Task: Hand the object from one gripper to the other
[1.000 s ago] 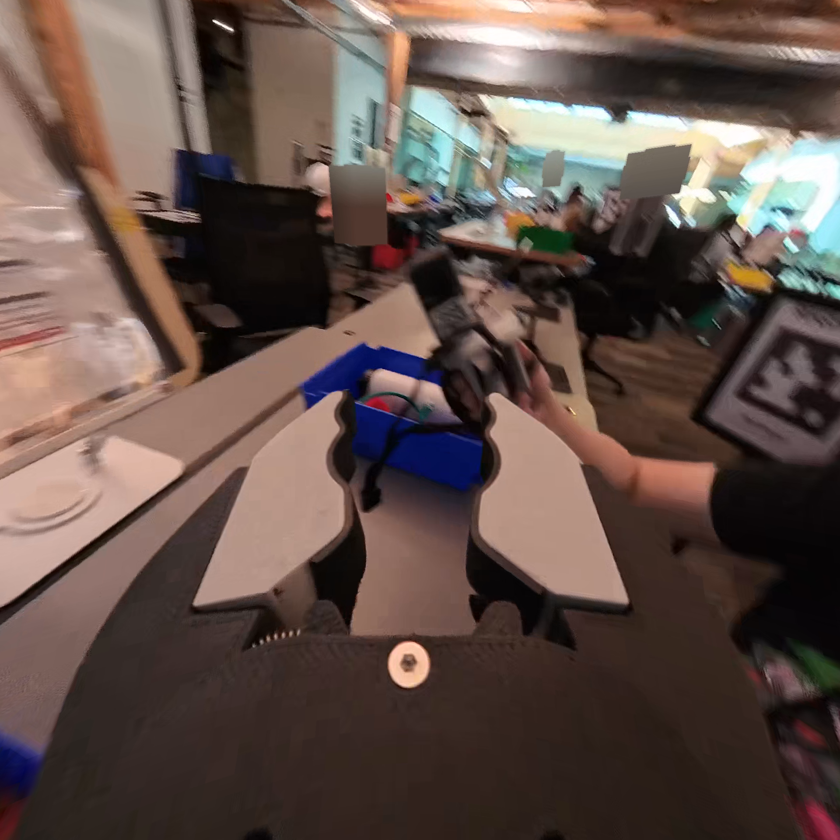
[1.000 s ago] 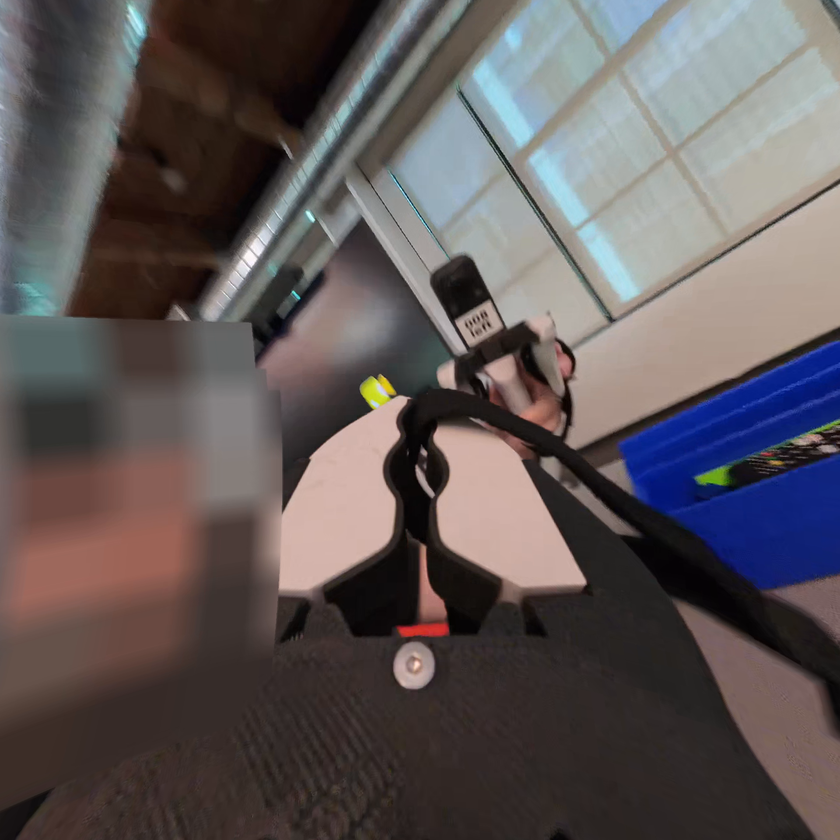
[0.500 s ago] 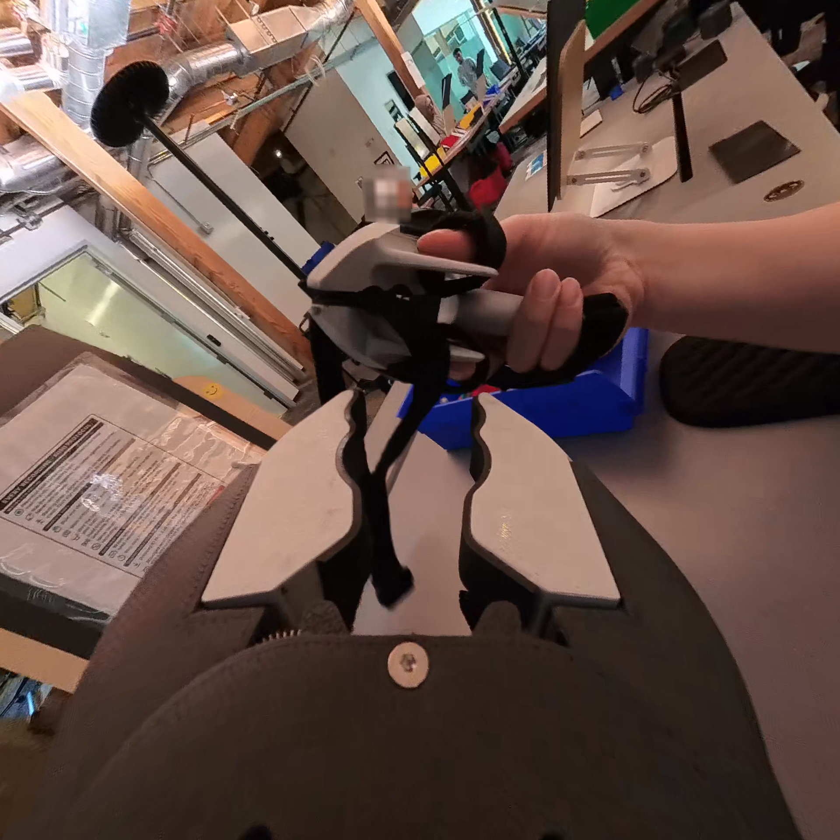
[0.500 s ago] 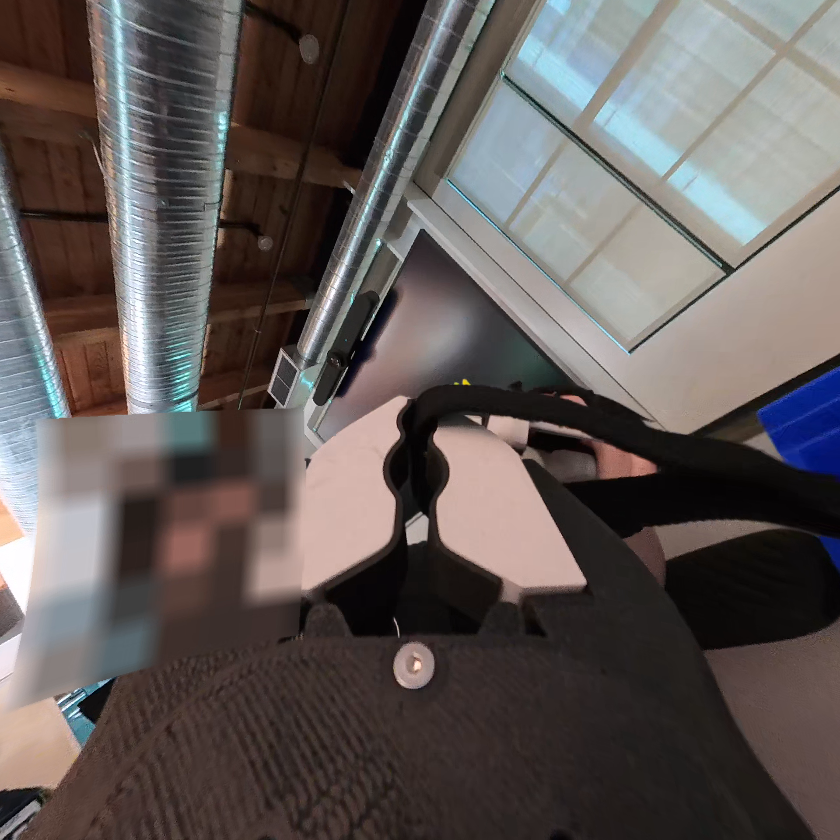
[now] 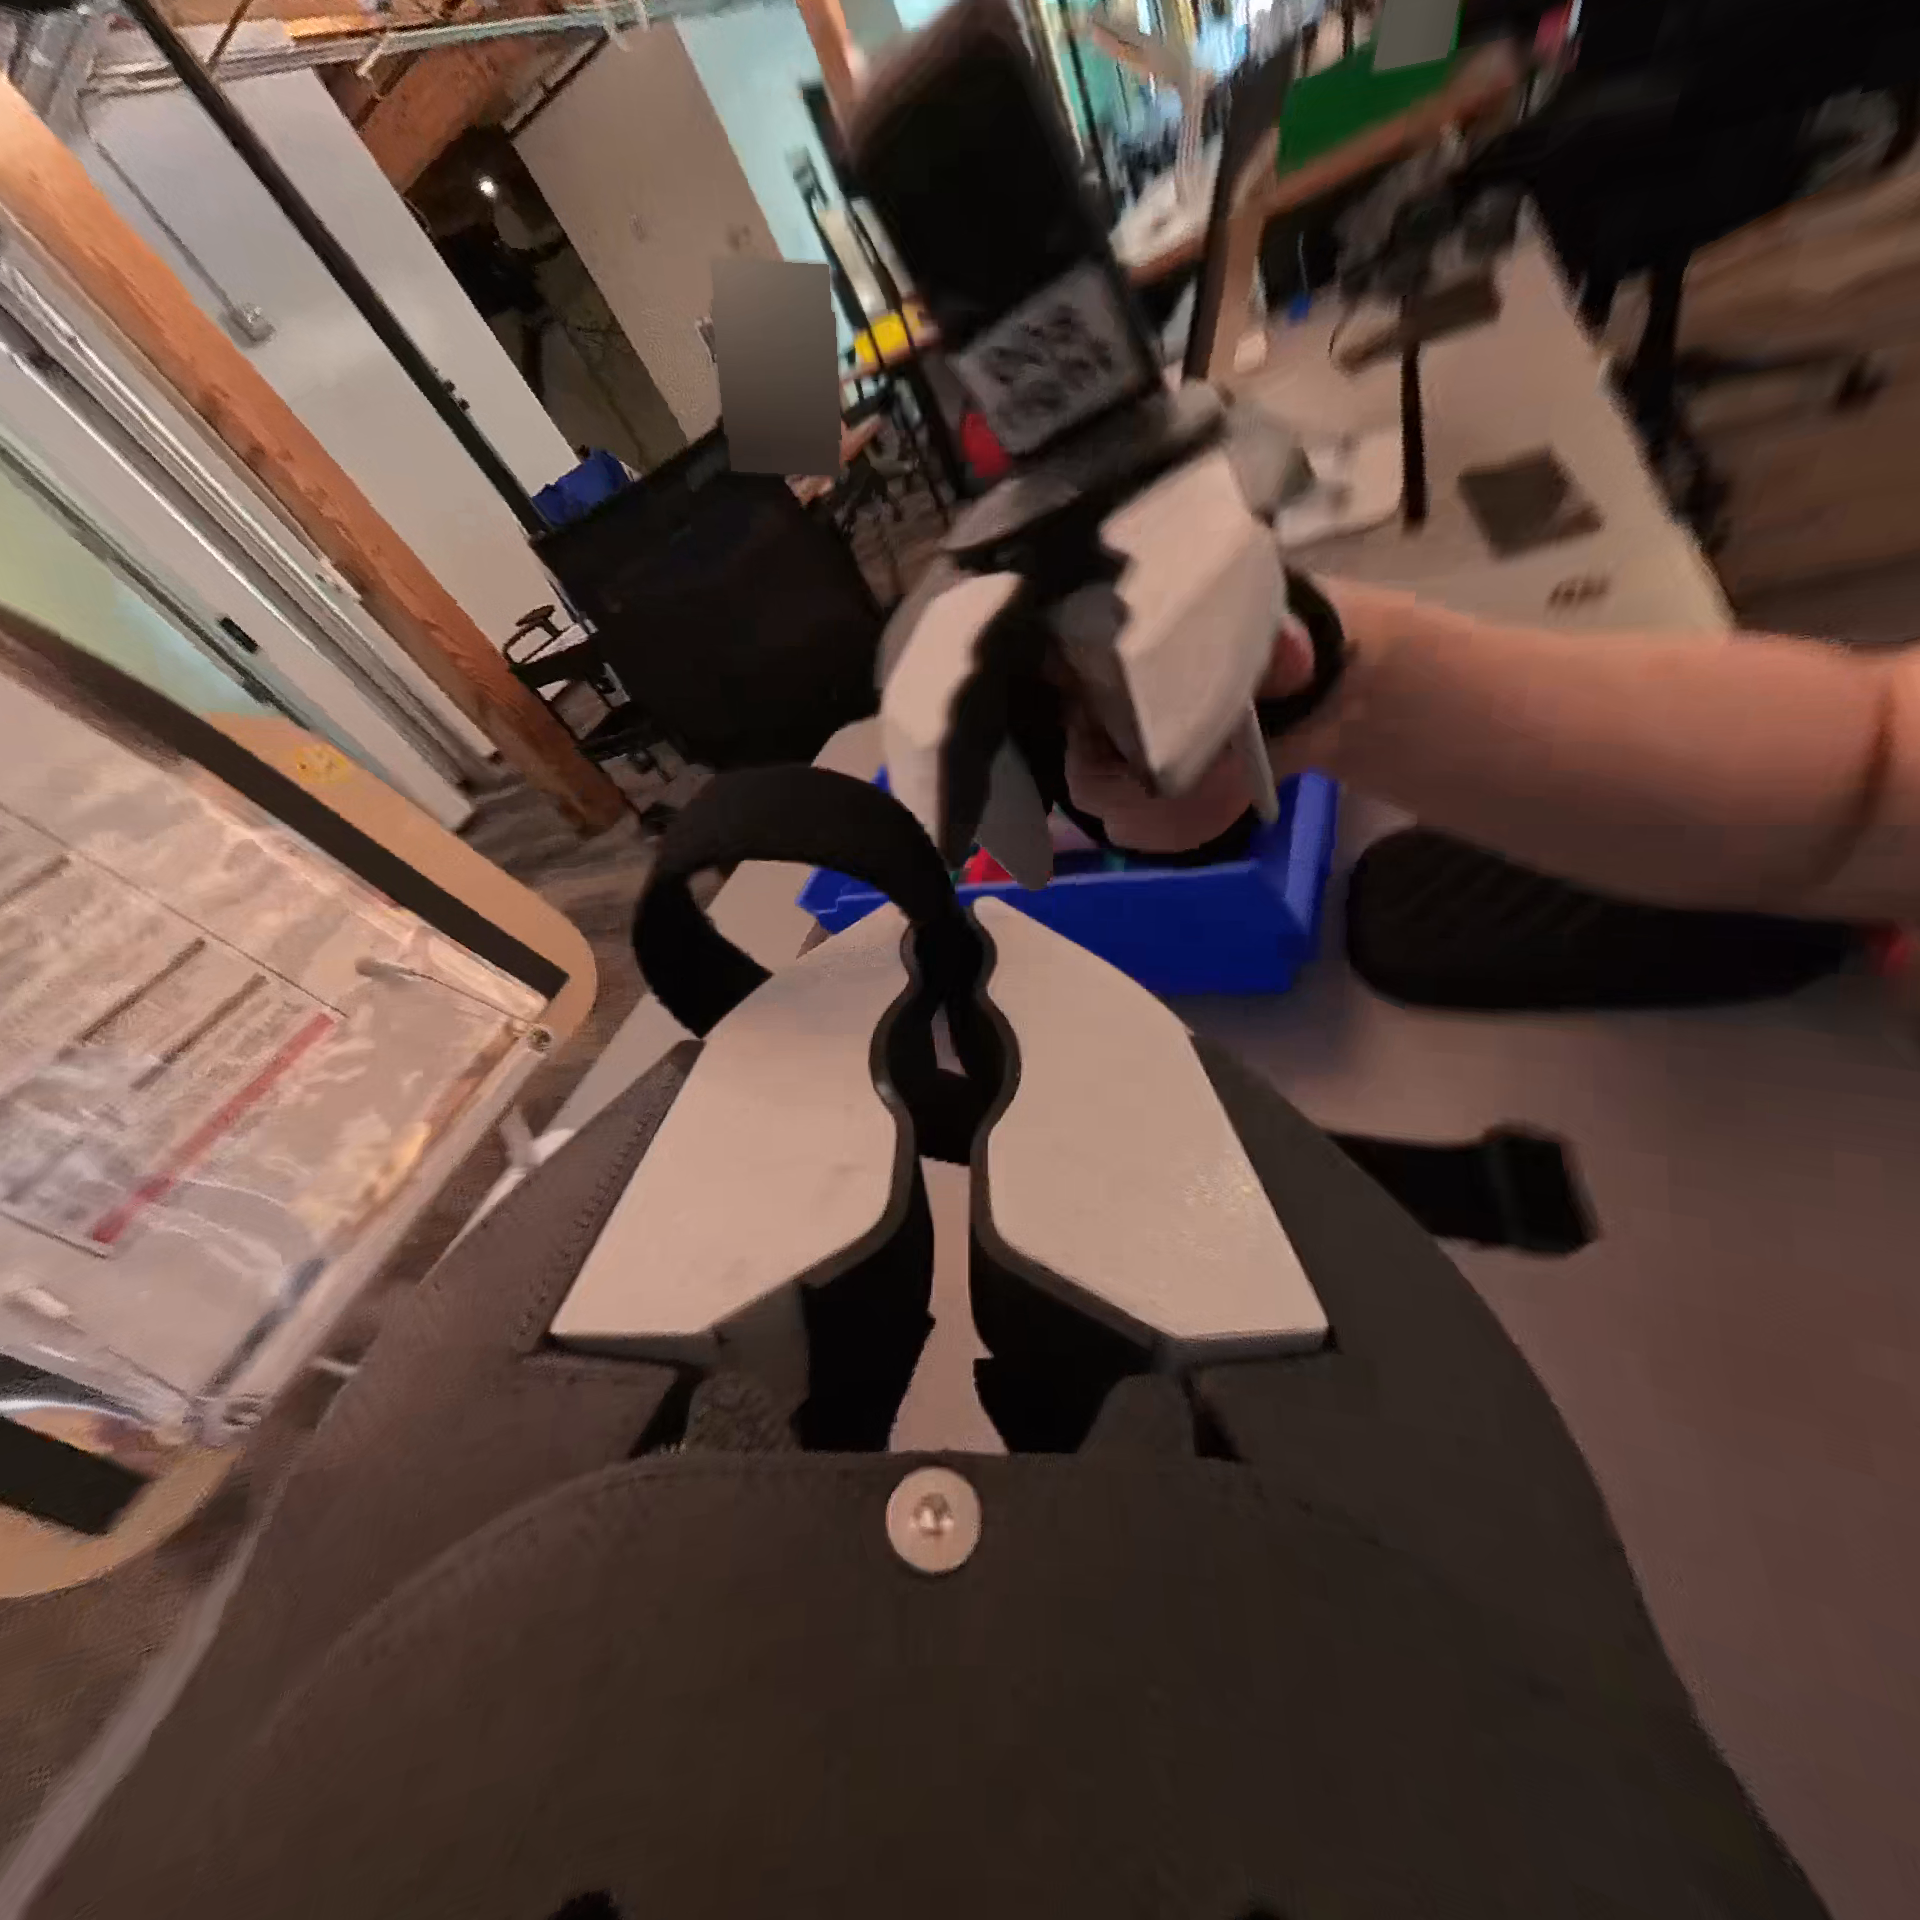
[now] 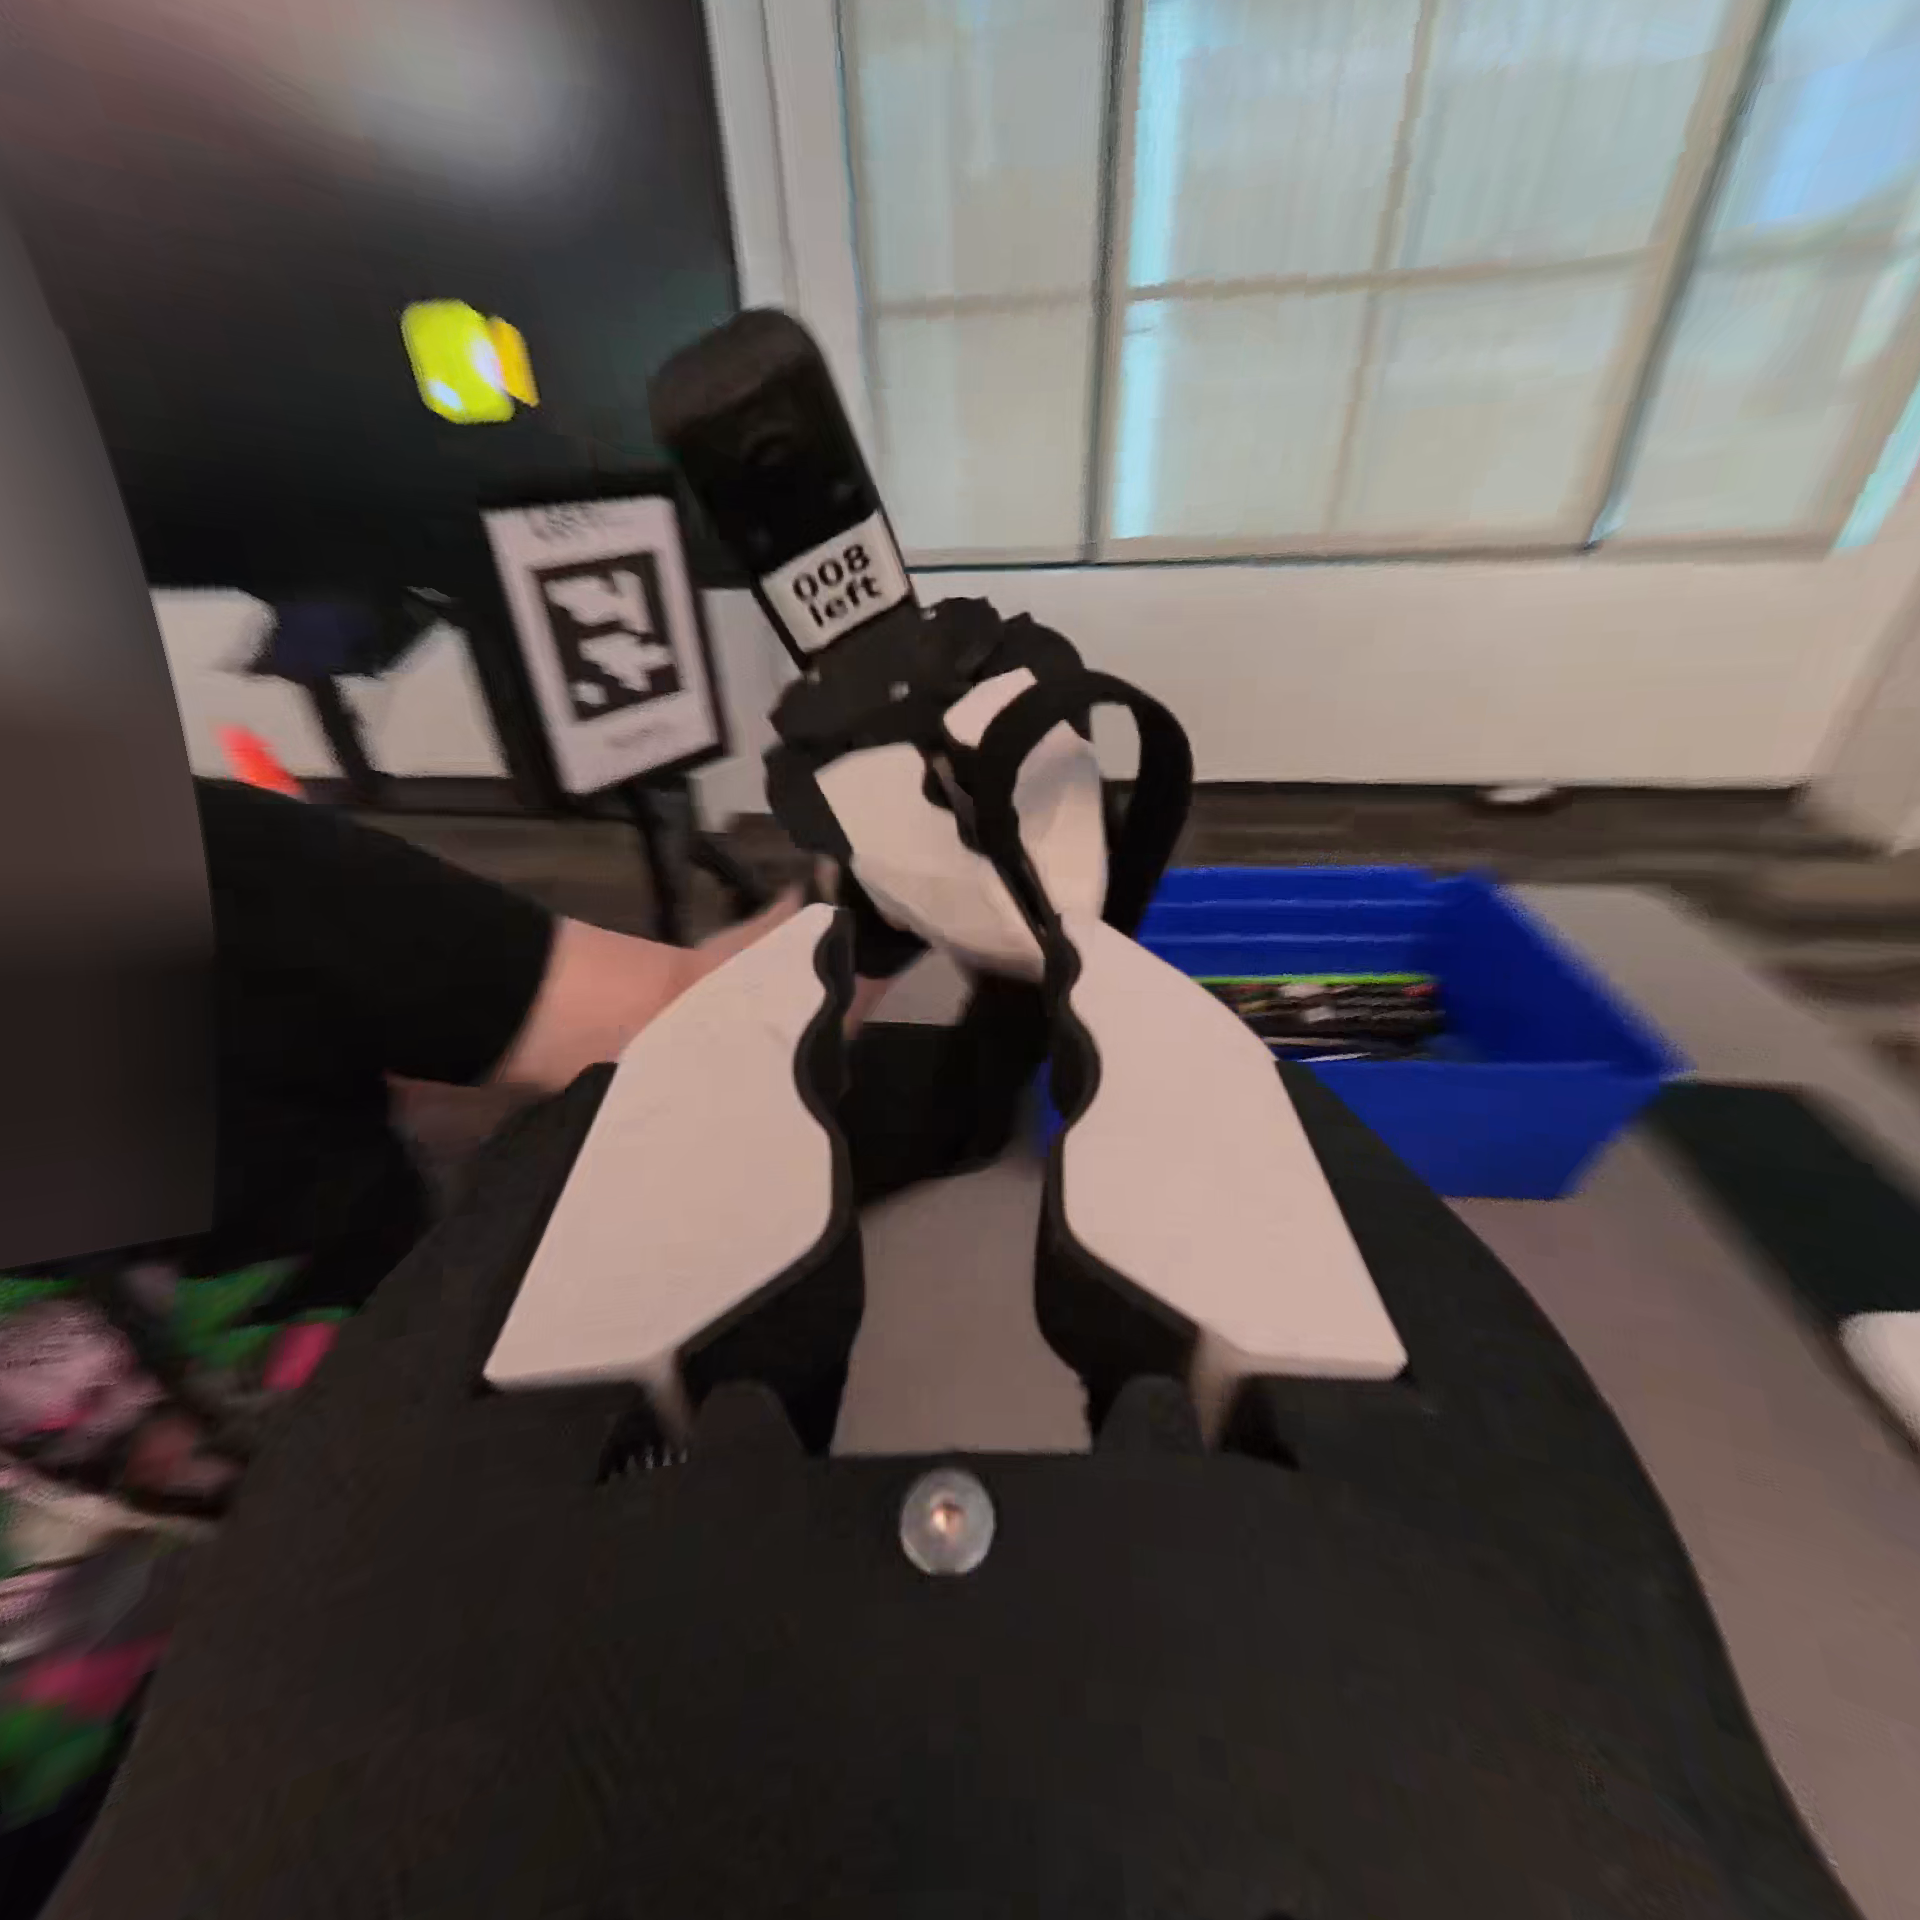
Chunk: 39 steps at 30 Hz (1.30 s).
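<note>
A black fabric strap point(image 5: 790, 831) is pinched between the closed white fingertips of the left gripper point(image 5: 945, 935) at frame centre, looping up-left. The right gripper point(image 6: 945, 935) is held open, empty.

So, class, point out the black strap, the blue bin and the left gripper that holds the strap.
black strap point(image 5: 790, 821): left wrist view, top of its arched loop.
blue bin point(image 6: 1538, 1101): right wrist view, front outer wall.
left gripper point(image 5: 945, 935): left wrist view, between its fingertips, shut on the strap.
</note>
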Each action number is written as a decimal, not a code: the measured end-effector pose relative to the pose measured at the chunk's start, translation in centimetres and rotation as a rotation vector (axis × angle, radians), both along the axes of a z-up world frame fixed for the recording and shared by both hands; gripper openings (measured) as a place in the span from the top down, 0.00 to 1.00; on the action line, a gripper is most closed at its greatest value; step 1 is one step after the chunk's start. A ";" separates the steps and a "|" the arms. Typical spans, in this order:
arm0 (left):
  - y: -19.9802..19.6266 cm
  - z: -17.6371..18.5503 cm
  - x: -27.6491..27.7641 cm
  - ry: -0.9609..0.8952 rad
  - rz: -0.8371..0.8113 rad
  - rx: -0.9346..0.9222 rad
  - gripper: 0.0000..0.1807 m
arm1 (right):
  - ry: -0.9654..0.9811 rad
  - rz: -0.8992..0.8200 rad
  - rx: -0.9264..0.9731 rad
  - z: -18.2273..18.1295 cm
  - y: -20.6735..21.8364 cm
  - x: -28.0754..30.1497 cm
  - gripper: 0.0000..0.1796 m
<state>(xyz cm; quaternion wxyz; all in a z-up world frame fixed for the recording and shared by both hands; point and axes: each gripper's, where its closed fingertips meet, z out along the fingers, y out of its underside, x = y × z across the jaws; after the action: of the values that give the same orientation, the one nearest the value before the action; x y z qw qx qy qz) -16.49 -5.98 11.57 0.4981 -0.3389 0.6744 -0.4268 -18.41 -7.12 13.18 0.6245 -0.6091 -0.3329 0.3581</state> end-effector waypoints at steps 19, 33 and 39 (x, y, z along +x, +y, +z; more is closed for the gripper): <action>6.8 7.0 -3.7 -0.373 0.121 -0.671 1.00 | -0.412 -0.787 0.576 -2.0 4.7 -3.3 0.70; 1.9 6.8 -2.7 -0.342 0.115 -0.511 0.88 | -0.494 -0.922 0.395 -2.4 6.0 2.2 0.89; 3.3 5.5 -1.9 -0.262 0.288 -0.235 0.69 | -0.631 -1.065 0.328 -2.0 6.2 10.7 0.89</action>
<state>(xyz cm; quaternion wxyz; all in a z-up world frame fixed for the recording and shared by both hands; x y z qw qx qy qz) -18.37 -2.72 17.06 0.5944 -0.4288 0.4943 -0.4674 -7.68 -0.88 11.14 0.6740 -0.6635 -0.2031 -0.2534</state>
